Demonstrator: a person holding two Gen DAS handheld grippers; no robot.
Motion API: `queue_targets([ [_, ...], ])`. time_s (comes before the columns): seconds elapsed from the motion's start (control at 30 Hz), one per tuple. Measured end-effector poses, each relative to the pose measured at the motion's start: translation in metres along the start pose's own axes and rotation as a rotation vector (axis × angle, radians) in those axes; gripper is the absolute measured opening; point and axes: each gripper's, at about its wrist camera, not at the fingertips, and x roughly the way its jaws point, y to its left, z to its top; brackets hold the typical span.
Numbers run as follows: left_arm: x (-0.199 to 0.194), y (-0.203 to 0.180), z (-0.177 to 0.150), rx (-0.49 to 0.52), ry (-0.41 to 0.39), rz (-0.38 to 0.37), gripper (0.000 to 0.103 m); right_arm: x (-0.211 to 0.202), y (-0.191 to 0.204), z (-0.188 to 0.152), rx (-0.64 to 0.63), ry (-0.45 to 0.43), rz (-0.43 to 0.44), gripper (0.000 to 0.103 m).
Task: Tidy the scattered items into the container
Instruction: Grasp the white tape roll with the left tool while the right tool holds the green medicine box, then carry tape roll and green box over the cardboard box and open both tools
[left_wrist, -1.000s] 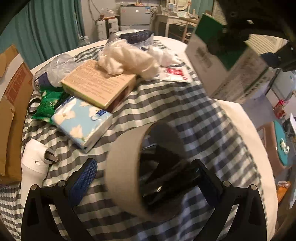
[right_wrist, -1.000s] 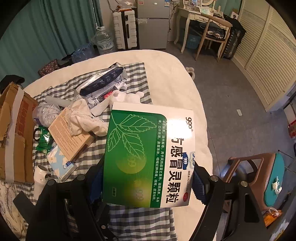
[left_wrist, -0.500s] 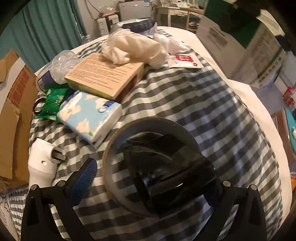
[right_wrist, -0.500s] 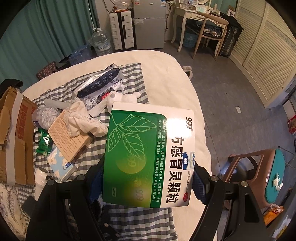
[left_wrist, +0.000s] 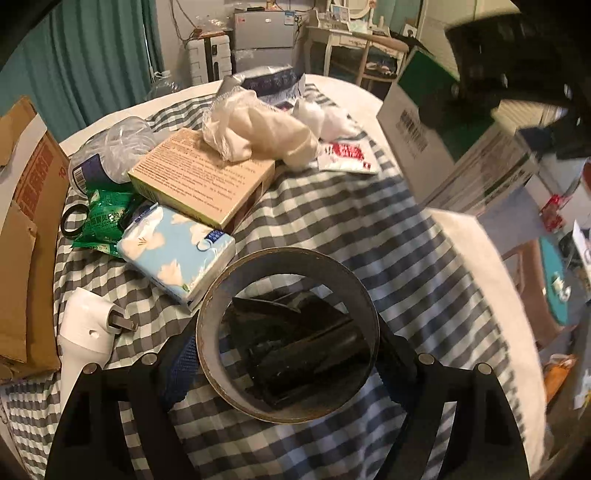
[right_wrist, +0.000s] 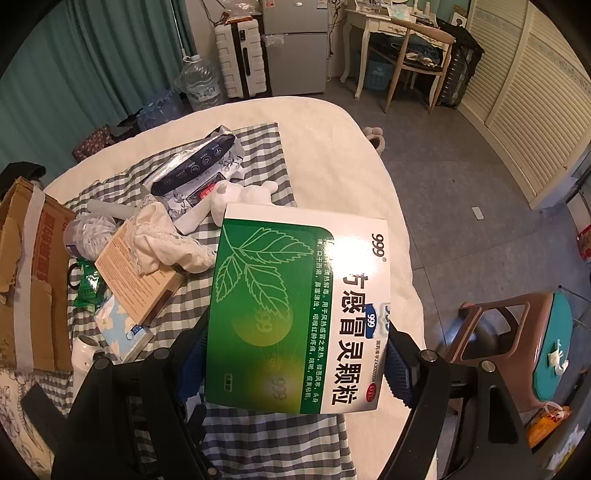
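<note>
- Your left claw (left_wrist: 288, 354) has the tape roll (left_wrist: 288, 334) sitting between its jaws, which are closing in on the outer rim. The blue pads look like they're right at the sides of the ring, but I can't tell for sure they're pressing yet.
- The roll looks like a stiff cardboard-cored ring, light, so squeezing across the outside should work fine. It's round though, so I'd guess it could roll or pivot if the pads land off-centre. Grab across the widest part.
- There's something dark and shiny showing through the middle of the ring. Can't make out what it is.
- Your right claw (right_wrist: 295, 354) is clamped on the green medicine box (right_wrist: 299, 310), pads on the two long side edges near its lower end, and the box is held up above the checked cloth (left_wrist: 351, 229).
- That box is thin card, probably light and a bit crushable, so no need to squeeze harder. Held low like that it might tip forward when you swing it.
- The cardboard box (right_wrist: 26, 280) at the left edge looks like the container, so that's where both things should go, I reckon.
- Still lying on the cloth: the tissue pack (left_wrist: 177, 254), the tan flat box (left_wrist: 203, 184) with a soft cream cloth (left_wrist: 258, 129) draped on it, and a green sachet (left_wrist: 99, 225). The cloth and sachet are floppy, so pinch those in the middle.
</note>
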Motion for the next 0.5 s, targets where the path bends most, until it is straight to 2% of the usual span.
queue_targets([
  [0.33,-0.065,0.014,0.023,-0.091,-0.126,-0.031,0.084,-0.005,0.001,0.001,0.007,-0.021,0.019,0.079],
  [0.5,-0.091,0.033,0.038,-0.134,-0.200,0.036,0.084,-0.019,0.009,0.000,-0.011,-0.064,0.056,0.078],
])
